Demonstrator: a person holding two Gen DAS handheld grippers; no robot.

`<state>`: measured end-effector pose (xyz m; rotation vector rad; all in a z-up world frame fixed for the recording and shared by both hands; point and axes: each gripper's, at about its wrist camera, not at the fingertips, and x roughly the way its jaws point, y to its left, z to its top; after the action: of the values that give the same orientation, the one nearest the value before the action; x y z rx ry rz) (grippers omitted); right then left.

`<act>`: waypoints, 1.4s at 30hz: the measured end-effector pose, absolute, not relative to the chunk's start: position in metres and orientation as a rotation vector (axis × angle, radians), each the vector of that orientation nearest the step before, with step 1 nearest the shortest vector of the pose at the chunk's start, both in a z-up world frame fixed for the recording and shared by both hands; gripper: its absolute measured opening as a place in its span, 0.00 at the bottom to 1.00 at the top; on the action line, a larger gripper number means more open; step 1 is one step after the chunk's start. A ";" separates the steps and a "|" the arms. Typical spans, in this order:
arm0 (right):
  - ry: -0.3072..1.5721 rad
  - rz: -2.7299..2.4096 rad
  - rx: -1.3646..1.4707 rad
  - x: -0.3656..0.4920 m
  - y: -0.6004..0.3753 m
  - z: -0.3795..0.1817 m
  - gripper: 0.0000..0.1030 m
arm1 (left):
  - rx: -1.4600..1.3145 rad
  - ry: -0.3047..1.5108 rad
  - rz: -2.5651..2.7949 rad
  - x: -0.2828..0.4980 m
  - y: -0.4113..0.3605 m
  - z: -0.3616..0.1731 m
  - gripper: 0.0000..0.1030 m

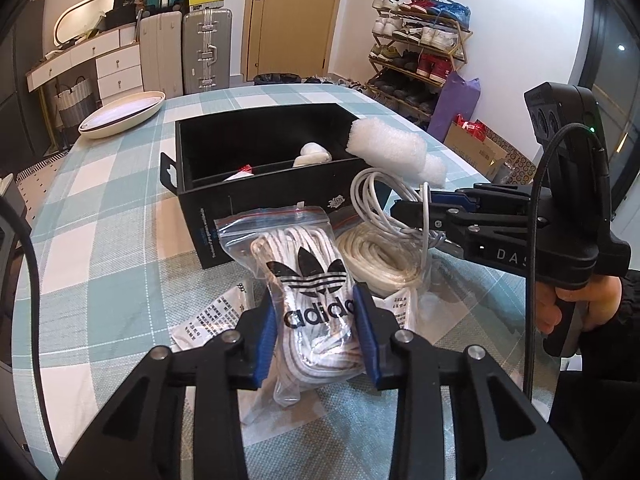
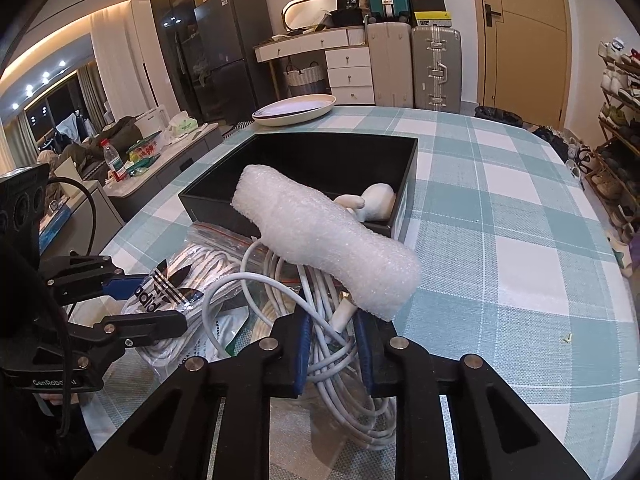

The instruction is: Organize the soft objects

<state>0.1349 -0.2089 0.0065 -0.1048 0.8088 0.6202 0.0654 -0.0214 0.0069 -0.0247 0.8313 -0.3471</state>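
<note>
Shoelaces in the Adidas bag (image 1: 312, 300) fill only the left wrist view, pinched between the left gripper (image 1: 316, 336) pads above the checked tablecloth (image 1: 100, 240). Right wrist view shows the right gripper (image 2: 332, 344) closed on the white cable (image 2: 340, 360), beside the foam roll (image 2: 320, 236) and black box (image 2: 336, 156).

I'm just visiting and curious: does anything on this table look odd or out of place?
Yes. The white foam roll lies tilted, propped across the corner of the black box and the white cable bundle instead of sitting inside. A small crumb-like scrap lies on the checked tablecloth.
</note>
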 end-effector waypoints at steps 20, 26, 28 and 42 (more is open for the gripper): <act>0.748 0.601 -0.091 0.119 -0.225 0.026 0.19 | -0.016 0.784 -0.318 0.051 -0.018 0.022 0.33; 0.739 0.601 -0.092 0.114 -0.227 0.027 0.19 | -0.016 0.778 -0.309 0.049 -0.018 0.025 0.33; 0.737 0.602 -0.090 0.114 -0.227 0.028 0.19 | -0.017 0.777 -0.307 0.048 -0.018 0.025 0.33; 0.712 0.602 -0.072 0.109 -0.233 0.031 0.19 | -0.028 0.748 -0.270 0.040 -0.006 0.032 0.33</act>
<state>0.1087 -0.2330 0.0307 -0.0722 0.7119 0.6019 0.0398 -0.0060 0.0319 -0.0280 0.7480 -0.2698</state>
